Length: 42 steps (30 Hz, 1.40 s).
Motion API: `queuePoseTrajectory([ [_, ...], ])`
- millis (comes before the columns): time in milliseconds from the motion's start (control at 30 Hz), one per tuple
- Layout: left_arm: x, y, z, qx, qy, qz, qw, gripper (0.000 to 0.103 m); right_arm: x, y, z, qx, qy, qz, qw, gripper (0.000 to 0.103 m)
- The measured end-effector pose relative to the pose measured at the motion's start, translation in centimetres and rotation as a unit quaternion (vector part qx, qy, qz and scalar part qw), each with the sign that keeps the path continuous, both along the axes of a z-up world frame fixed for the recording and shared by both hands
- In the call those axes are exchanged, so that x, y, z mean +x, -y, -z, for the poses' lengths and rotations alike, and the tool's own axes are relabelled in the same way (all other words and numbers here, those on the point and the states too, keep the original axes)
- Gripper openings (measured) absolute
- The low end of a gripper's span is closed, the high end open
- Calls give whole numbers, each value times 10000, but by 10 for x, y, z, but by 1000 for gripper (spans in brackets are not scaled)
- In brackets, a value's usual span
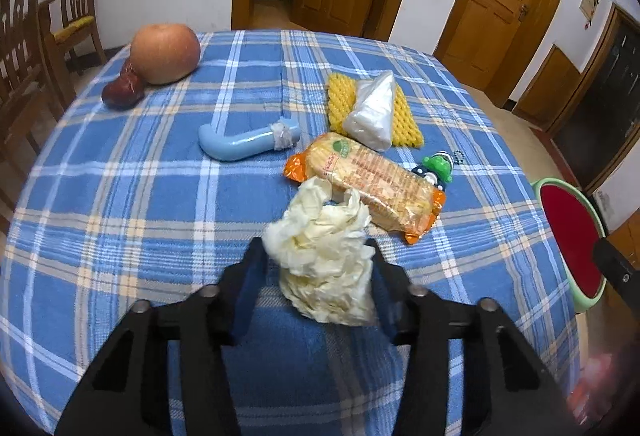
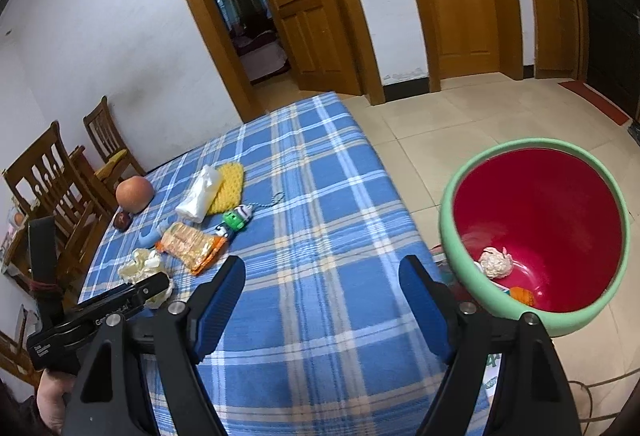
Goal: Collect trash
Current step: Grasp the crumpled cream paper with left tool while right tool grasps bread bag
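A crumpled pale yellow paper wad (image 1: 324, 256) lies on the blue plaid tablecloth (image 1: 120, 196), and my left gripper (image 1: 316, 248) is shut on it, a finger pressing each side. From the right wrist view the same wad (image 2: 142, 268) shows at the left gripper's tips (image 2: 162, 282). My right gripper (image 2: 322, 268) stands open with nothing in it, over the table's near right edge. The green bin with a red inside (image 2: 452, 228) stands on the floor to its right and holds a white crumpled ball (image 2: 496, 262) and an orange scrap (image 2: 524, 294).
Just beyond the wad lies an orange cracker packet (image 1: 372, 184). Further off are a green toy (image 1: 438, 168), a white plastic bag (image 1: 374, 112) on yellow foam netting (image 1: 340, 100), a blue handle (image 1: 244, 144), a round fruit (image 1: 166, 52) and a red date (image 1: 122, 90). Wooden chairs (image 1: 24, 48) stand at the left.
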<state>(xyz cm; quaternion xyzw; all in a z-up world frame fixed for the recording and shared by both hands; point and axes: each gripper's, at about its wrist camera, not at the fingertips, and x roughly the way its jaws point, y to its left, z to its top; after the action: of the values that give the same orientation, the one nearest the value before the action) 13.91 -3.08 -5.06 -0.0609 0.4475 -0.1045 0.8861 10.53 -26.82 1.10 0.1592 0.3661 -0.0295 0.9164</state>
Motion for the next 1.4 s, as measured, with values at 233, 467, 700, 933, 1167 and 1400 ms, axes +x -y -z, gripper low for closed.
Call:
queuePoseTrajectory([
  [233, -5, -12, -6, -152, 132, -28, 9998, 31, 14, -21, -2, -120, -24, -325, 9994, 82],
  [467, -11, -36, -20, -228, 287, -253, 9990, 30, 35, -52, -2, -264, -55, -838, 9961, 82],
  [700, -18, -58, -31, -200, 418, -504, 9977, 30, 68, -86, 10, -272, -300, -1464, 9884, 84],
  [933, -19, -76, -29, -203, 406, -696, 9965, 30, 99, -111, 28, -535, -614, -1832, 9797, 84],
  [1167, -17, -85, -24, -246, 359, -811, 9958, 30, 120, -130, 37, -826, -694, -2259, 9682, 84],
  [1400, -15, -86, -21, -255, 327, -803, 9959, 30, 134, -145, 38, -1142, -652, -2531, 9585, 86],
])
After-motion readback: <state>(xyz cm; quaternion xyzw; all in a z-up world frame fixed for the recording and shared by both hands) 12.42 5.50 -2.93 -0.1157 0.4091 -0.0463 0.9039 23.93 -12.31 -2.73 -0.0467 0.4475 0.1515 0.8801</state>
